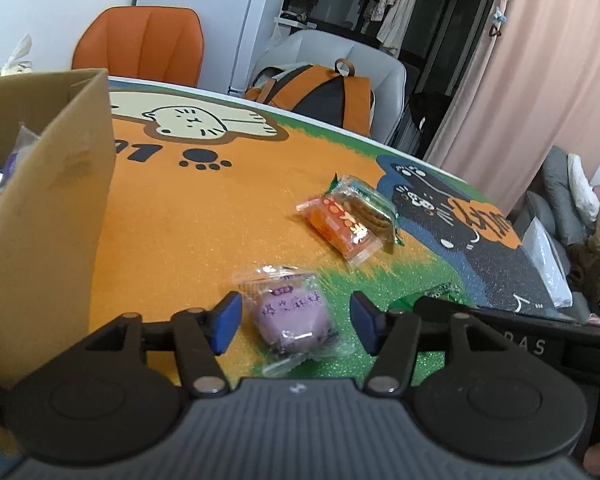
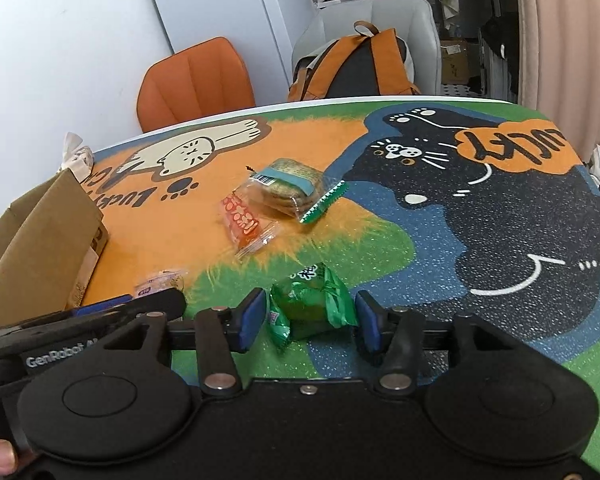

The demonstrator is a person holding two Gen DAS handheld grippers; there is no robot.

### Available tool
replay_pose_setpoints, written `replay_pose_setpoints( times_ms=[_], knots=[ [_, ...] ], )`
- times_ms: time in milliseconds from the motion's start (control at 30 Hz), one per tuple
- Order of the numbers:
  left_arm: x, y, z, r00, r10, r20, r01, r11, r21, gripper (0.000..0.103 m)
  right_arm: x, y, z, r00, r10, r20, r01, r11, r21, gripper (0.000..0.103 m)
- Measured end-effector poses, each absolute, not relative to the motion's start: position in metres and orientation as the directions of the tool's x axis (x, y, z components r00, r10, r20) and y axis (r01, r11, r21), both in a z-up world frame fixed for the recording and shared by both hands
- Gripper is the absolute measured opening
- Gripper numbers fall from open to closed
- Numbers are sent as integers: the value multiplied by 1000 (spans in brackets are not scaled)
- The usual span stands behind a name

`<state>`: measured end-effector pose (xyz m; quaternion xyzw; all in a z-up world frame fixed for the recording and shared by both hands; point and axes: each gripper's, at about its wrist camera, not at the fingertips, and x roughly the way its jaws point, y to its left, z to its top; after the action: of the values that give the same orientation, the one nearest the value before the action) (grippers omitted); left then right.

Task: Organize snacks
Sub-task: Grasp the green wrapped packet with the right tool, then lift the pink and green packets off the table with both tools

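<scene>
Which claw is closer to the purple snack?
Left. The left gripper has the purple snack between its open fingers; the right gripper sits beside it, around the green snack.

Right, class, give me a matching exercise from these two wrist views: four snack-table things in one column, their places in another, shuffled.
1. purple snack
2. green snack
3. orange packet
4. cardboard box

a. against the biscuit pack
b. between the right gripper fingers
c. at the mat's left side
d. between the left gripper fingers

Pairs: 1-d, 2-b, 3-a, 4-c
</scene>
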<state>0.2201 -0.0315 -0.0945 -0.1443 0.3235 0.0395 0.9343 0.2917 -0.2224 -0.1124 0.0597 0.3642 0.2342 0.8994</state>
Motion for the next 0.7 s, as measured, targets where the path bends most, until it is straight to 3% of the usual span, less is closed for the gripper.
replay_pose_setpoints(
  times_ms=[300, 400, 433, 700],
  knots=[
    [224, -46, -99, 790, 58, -611, -173, 976, -131, 55, 292, -218, -113, 634, 454, -626, -407, 884, 229, 49],
    [222, -48, -100, 789, 81, -609, -178, 979, -101, 44, 290, -216, -114, 640, 449, -623, -417, 885, 210, 43],
    [221, -47, -100, 789, 84, -608, -179, 979, -98, 36, 290, -216, -114, 641, 449, -622, -419, 884, 206, 41],
    [212, -38, -90, 796, 46, -603, -168, 975, -148, 32, 283, -220, -105, 646, 459, -609, -411, 882, 229, 38]
  ],
)
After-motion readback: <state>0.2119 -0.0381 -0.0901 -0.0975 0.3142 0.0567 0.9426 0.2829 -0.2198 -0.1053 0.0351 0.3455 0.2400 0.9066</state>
